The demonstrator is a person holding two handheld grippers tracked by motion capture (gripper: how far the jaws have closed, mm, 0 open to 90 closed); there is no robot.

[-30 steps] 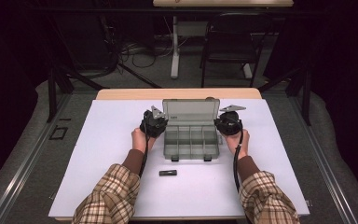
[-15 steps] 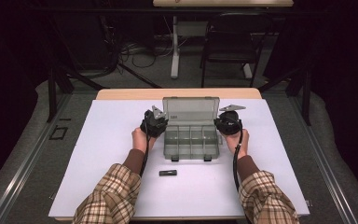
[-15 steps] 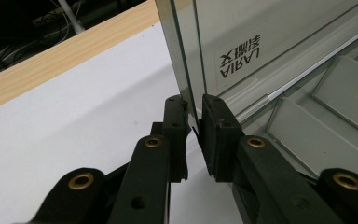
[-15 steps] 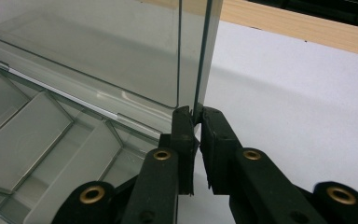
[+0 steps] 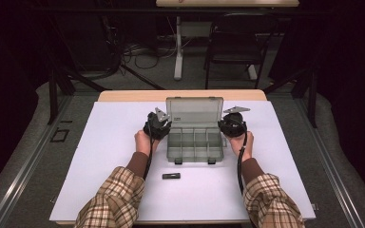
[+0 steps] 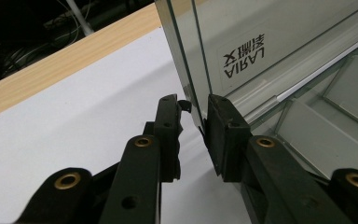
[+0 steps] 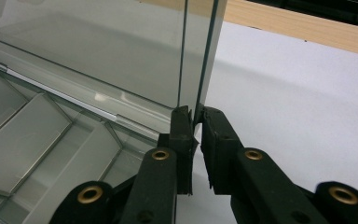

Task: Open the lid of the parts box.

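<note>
A clear plastic compartment box (image 5: 195, 145) sits mid-table with its lid (image 5: 195, 110) standing upright. My left gripper (image 5: 164, 125) is at the lid's left edge. In the left gripper view the lid's side wall (image 6: 193, 70) runs between the jaws of this gripper (image 6: 196, 105). These jaws have just been opening, and the left pad (image 6: 170, 116) stands off the wall. My right gripper (image 5: 224, 125) is at the lid's right edge. Seen from the right gripper view, this gripper (image 7: 197, 114) is shut on the lid's side wall (image 7: 200, 56).
A small black flat piece (image 5: 171, 175) lies on the white sheet (image 5: 100, 166) in front of the box. The box's compartments (image 7: 42, 130) look bare. Beyond the wooden table edge (image 5: 123, 96) stand a chair (image 5: 237, 42) and cables on the floor.
</note>
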